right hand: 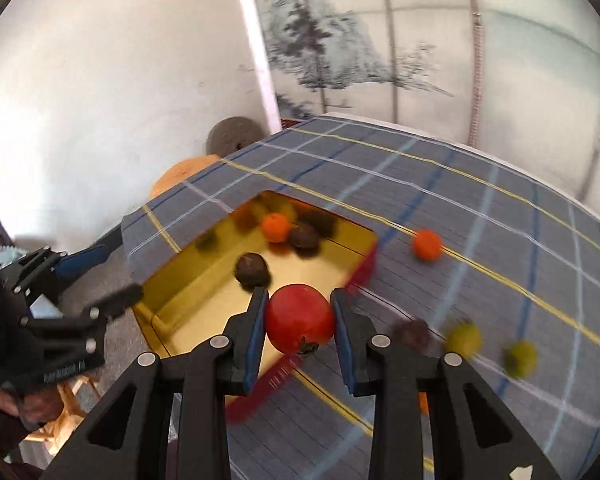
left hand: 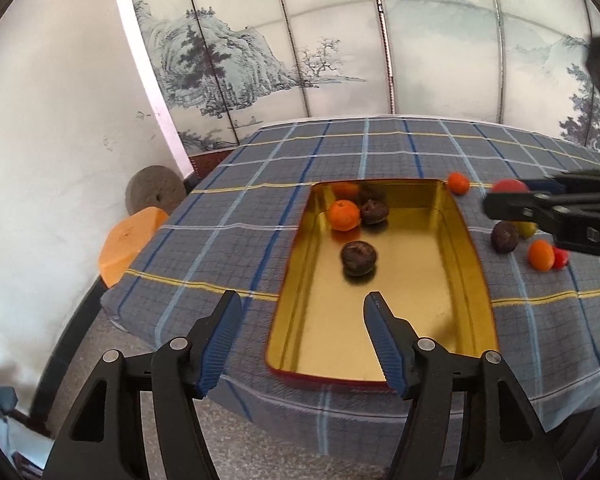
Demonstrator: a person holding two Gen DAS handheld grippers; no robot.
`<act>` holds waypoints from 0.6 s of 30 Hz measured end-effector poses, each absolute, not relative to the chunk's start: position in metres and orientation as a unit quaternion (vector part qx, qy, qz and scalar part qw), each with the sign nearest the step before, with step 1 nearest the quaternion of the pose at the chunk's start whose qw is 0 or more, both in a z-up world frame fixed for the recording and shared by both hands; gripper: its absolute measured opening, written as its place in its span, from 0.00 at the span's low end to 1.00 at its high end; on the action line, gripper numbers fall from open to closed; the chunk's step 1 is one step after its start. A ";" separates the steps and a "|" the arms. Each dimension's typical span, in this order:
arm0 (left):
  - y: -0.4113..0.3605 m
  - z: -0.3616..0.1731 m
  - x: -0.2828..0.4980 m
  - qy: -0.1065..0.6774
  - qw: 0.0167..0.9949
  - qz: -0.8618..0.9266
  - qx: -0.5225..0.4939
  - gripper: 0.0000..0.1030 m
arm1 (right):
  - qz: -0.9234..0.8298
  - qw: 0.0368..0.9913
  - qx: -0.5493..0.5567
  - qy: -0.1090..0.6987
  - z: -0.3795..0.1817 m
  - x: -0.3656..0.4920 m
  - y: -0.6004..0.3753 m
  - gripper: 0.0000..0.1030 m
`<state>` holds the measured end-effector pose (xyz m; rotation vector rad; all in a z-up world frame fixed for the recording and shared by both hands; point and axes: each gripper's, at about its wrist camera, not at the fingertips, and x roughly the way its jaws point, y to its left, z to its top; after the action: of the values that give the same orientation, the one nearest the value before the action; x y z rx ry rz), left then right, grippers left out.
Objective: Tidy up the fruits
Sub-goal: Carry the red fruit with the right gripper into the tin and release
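A gold tray [left hand: 474,256] with red outer walls lies on the checked tablecloth. In it are an orange [left hand: 343,215] and two dark brown fruits [left hand: 374,211] [left hand: 358,257]. My left gripper [left hand: 302,300] stands open over the tray's near left corner, nothing between its fingers. In the right wrist view my right gripper [right hand: 300,294] is shut on a red tomato [right hand: 300,318], held above the tray's near side wall [right hand: 364,264]. On the cloth to the right lie an orange [right hand: 427,245], a dark fruit [right hand: 412,332] and two yellow-green fruits [right hand: 464,339] [right hand: 520,358].
More loose fruit sits right of the tray: an orange [left hand: 458,183], another orange [left hand: 541,255] and a small red fruit [left hand: 560,258]. An orange stool [left hand: 128,240] and a round stone [left hand: 155,194] stand past the table's left edge. A painted screen [left hand: 340,40] closes the back.
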<state>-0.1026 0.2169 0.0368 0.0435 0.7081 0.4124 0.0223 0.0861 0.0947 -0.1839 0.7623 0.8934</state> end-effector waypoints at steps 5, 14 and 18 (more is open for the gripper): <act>0.225 0.032 -0.109 0.346 0.913 0.212 0.031 0.64 | 0.431 0.813 -0.095 0.380 0.084 0.038 0.125 0.29; 0.233 0.030 -0.114 0.349 0.912 0.212 0.030 0.67 | 0.420 0.801 -0.125 0.409 0.057 0.063 0.169 0.29; 0.235 0.029 -0.113 0.350 0.912 0.211 0.028 0.67 | 0.412 0.800 -0.125 0.418 0.050 0.074 0.179 0.30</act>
<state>-0.1129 0.2347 0.0289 0.0586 0.7215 0.4349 0.0738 0.1786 0.0501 -0.2690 0.8964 0.8848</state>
